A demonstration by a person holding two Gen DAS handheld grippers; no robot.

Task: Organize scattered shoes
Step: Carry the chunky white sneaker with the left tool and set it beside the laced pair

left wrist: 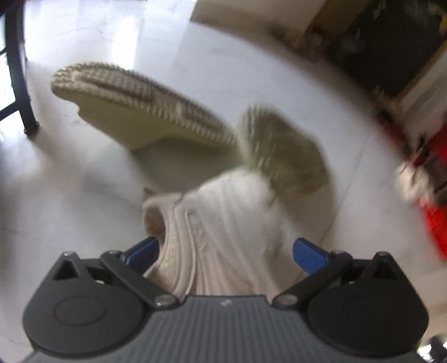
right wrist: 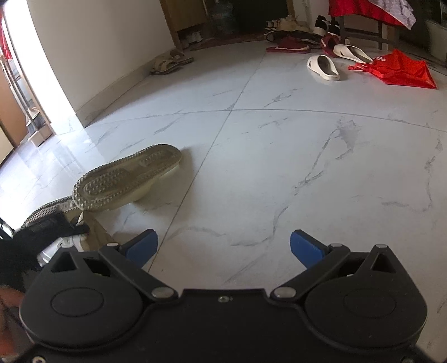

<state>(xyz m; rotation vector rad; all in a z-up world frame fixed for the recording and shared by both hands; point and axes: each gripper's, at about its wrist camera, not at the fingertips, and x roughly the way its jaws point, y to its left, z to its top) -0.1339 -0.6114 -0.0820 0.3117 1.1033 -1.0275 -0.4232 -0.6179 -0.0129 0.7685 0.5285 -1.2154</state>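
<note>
White knit, ridged and cream-toned, fills the gap of the left gripper: a sneaker sits between its blue fingers, which stand spread on either side of the upper, and with the motion blur I cannot tell whether they touch it. Its toe points away and its sole curls up into view. Just beyond lies its mate, tipped over with the studded sole upward on the marble floor. The right gripper hovers over bare tile, fingers wide apart, holding nothing. Farther off, white slides, dark red slippers and black shoes lie loose near a red bag, and tan sandals rest by the wall. By my reckoning much sorting remains: this pair is neither upright nor side by side, and the far cluster looks jumbled.
</note>
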